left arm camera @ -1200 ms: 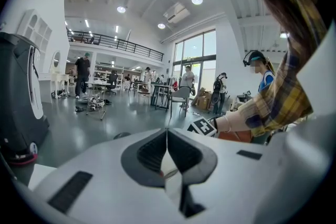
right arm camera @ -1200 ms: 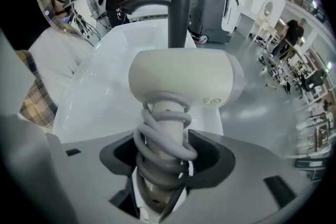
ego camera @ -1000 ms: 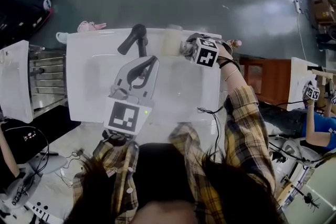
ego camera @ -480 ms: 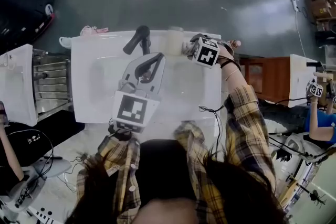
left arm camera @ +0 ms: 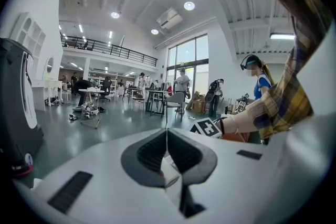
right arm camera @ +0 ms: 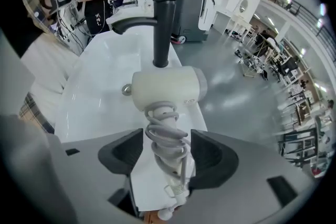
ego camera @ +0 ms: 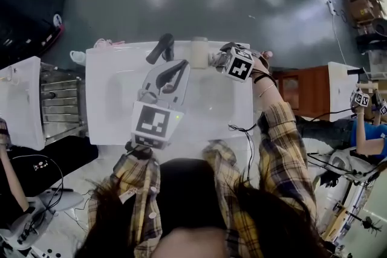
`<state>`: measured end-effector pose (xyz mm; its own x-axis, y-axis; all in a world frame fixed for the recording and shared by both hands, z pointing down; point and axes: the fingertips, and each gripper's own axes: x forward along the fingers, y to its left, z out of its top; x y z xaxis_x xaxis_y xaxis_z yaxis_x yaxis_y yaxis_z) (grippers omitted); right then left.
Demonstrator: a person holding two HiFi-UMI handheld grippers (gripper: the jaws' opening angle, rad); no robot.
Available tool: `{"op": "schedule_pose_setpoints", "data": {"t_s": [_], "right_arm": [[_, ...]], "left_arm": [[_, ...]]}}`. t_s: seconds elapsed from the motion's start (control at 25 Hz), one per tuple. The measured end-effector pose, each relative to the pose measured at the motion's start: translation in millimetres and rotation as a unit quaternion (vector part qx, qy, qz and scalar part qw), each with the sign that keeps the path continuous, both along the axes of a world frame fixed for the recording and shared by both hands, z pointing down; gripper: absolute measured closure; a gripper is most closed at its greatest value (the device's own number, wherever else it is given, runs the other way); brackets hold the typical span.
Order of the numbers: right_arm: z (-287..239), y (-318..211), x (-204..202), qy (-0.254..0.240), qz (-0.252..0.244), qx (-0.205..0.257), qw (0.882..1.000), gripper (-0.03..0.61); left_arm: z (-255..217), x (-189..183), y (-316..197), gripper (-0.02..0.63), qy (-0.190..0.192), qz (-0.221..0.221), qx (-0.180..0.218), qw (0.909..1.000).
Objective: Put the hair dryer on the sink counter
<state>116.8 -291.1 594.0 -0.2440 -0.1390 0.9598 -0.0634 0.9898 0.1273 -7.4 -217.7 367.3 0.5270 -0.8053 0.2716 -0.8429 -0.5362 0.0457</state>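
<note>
The cream hair dryer (ego camera: 198,51) lies on the back rim of the white sink counter (ego camera: 109,99), right of the black faucet (ego camera: 160,48). My right gripper (ego camera: 213,58) is at its handle. In the right gripper view the dryer (right arm camera: 168,89) rests on the rim with its cord-wrapped handle between the jaws of the right gripper (right arm camera: 167,152). The jaws are opening and a gap shows on each side of the handle. My left gripper (ego camera: 179,64) hovers over the basin; in the left gripper view its jaws (left arm camera: 167,149) meet with nothing between them.
The faucet (right arm camera: 160,23) stands just behind the dryer, with the basin (right arm camera: 100,86) to its left. Other white sinks stand at the left (ego camera: 18,99) and right (ego camera: 341,90). A person in blue (ego camera: 363,136) works at the right, beside a brown cabinet (ego camera: 296,90).
The left gripper has drifted slightly right over the basin. The right gripper stays at the dryer's handle, and the dryer has not moved.
</note>
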Motion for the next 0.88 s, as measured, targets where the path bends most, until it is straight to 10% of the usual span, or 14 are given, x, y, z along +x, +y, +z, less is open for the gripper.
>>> {"op": "schedule_pose_setpoints", "data": {"t_s": [0.48, 0.88], "right_arm": [[-39, 9, -6, -0.045, 0.048, 0.039, 0.997, 0.304], [-140, 41, -65, -0.217, 0.083, 0.063, 0.971, 0.304]], "left_arm": [[-10, -11, 8, 0.595, -0.02, 0.021, 0.03, 0.9991], [-30, -13, 10, 0.595, 0.018, 0.014, 0.039, 0.999]]}}
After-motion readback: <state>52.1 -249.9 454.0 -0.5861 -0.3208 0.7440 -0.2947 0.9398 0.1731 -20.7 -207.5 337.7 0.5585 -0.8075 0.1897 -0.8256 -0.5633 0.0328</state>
